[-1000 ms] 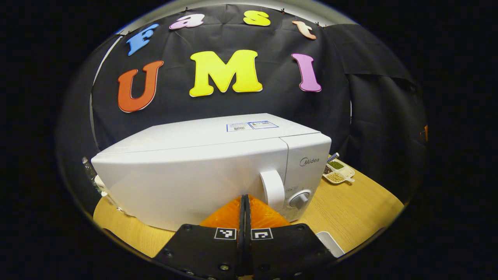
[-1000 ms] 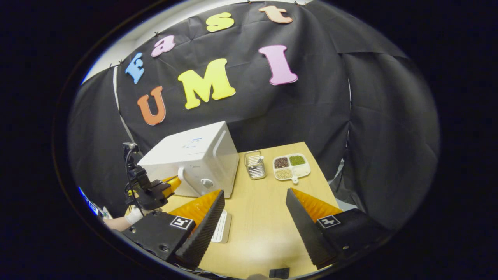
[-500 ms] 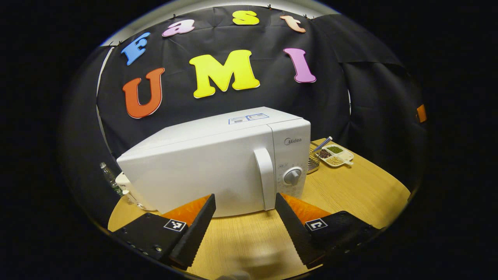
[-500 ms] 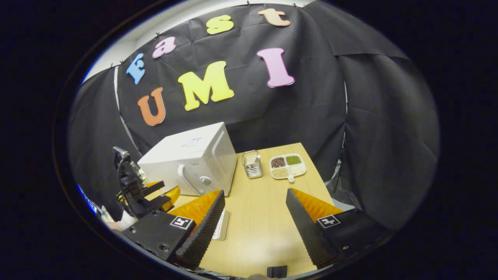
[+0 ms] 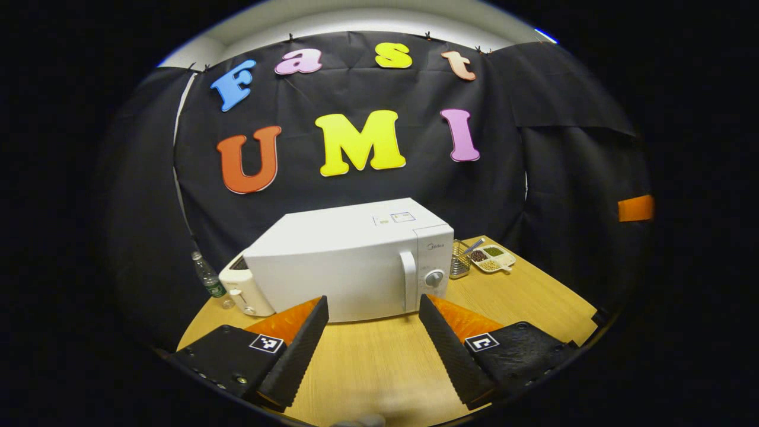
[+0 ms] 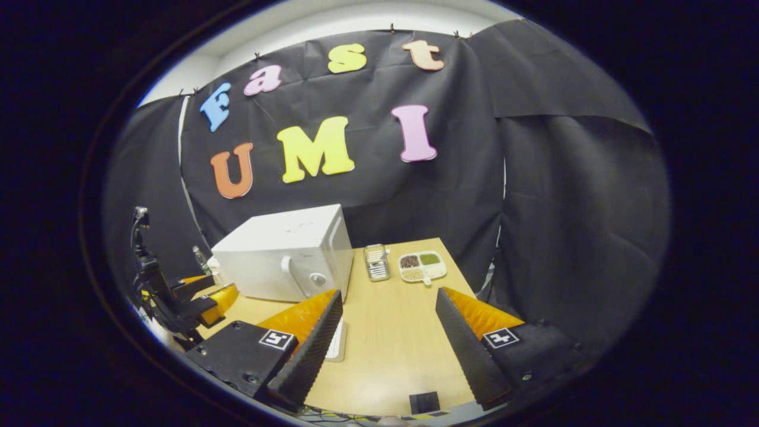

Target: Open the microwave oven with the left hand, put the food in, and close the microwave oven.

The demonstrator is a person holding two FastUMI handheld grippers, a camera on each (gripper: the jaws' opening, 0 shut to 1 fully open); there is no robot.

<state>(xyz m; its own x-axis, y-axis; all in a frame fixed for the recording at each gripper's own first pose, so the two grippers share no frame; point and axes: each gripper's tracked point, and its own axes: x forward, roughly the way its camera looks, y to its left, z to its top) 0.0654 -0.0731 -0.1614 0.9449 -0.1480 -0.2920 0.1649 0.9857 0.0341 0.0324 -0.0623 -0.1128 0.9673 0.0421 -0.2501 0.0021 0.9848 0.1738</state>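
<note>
Microwave oven (image 5: 350, 261): white box, door shut, upright on the wooden table toward its back-left. Vertical white handle (image 5: 408, 289) at the door's right edge, round knob (image 5: 434, 278) on the control panel just right of it.

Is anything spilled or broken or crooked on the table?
Nothing stands out. The microwave sits flat on the table with its door shut. The divided dish keeps its beans in their own compartments, and none lie on the wood. The toaster and the small bottle stand upright. Both grippers are open and hold nothing.
</note>
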